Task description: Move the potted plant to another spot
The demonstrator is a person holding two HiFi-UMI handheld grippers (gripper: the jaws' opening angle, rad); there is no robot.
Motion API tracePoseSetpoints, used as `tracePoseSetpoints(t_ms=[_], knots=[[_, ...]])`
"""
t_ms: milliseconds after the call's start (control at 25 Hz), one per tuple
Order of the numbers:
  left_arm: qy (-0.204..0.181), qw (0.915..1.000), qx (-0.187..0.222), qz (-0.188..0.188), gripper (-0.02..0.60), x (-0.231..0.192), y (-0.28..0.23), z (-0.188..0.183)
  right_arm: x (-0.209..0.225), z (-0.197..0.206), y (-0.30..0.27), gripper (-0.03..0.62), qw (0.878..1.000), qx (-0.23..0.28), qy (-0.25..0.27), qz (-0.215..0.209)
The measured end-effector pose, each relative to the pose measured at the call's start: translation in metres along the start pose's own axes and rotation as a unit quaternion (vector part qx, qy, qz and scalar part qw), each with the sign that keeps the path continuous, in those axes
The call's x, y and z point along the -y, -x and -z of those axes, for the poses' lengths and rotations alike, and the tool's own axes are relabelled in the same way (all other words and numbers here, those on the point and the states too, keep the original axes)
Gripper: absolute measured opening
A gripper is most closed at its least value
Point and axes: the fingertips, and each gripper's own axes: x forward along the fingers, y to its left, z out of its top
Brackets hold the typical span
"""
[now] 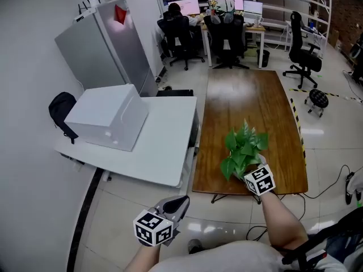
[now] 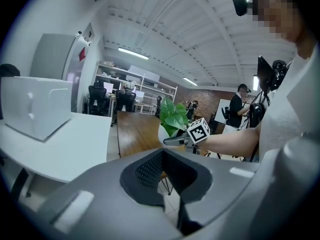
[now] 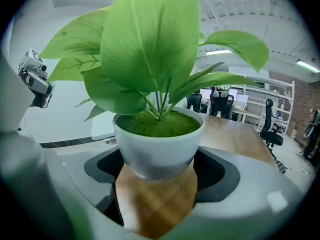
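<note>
The potted plant (image 1: 244, 149), green leaves in a white pot (image 3: 157, 144), stands near the front edge of the brown wooden table (image 1: 244, 95). My right gripper (image 1: 249, 170) reaches it from the near side. In the right gripper view its jaws (image 3: 157, 184) sit against both sides of the pot's lower half, and wood shows under the pot. My left gripper (image 1: 180, 204) hangs off the table over the floor, front left, shut with nothing in it (image 2: 167, 176). From there the plant (image 2: 172, 116) and the right gripper (image 2: 175, 141) show ahead.
A white table (image 1: 164, 146) adjoins the wooden one on the left and carries a large white box (image 1: 108, 118). A grey cabinet (image 1: 102, 50) and a black backpack (image 1: 59, 109) stand by the left wall. Office chairs (image 1: 227, 35) and desks stand at the far end.
</note>
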Motion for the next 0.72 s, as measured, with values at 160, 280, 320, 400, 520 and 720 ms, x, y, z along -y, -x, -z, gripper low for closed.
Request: tracePoseSetpoints(t_ms=[160, 280, 320, 400, 520, 720], knots=[[0.010, 0.9997, 0.010, -0.018, -0.005, -0.020, 0.020, 0.006, -0.026, -0.015, -0.026, 0.437, 1.000, -0.001, 0.016, -0.022], [0.016, 0.9992, 0.015, -0.032, -0.005, -0.037, 0.040, 0.007, -0.050, -0.029, -0.043, 0.437, 0.999, 0.000, 0.023, -0.038], [0.017, 0.9990, 0.018, -0.037, -0.005, -0.044, 0.048, 0.007, -0.058, -0.035, -0.050, 0.437, 0.999, 0.002, 0.023, -0.043], [0.019, 0.9985, 0.022, -0.047, -0.005, -0.061, 0.062, 0.007, -0.074, -0.049, -0.066, 0.437, 0.998, 0.007, 0.021, -0.051], [0.021, 0.9976, 0.026, -0.061, -0.005, -0.086, 0.085, 0.007, -0.102, -0.067, -0.091, 0.437, 0.997, 0.011, 0.024, -0.068], [0.024, 0.9962, 0.024, -0.080, -0.005, -0.122, 0.120, 0.012, -0.151, -0.095, -0.131, 0.437, 0.995, 0.018, 0.036, -0.096]])
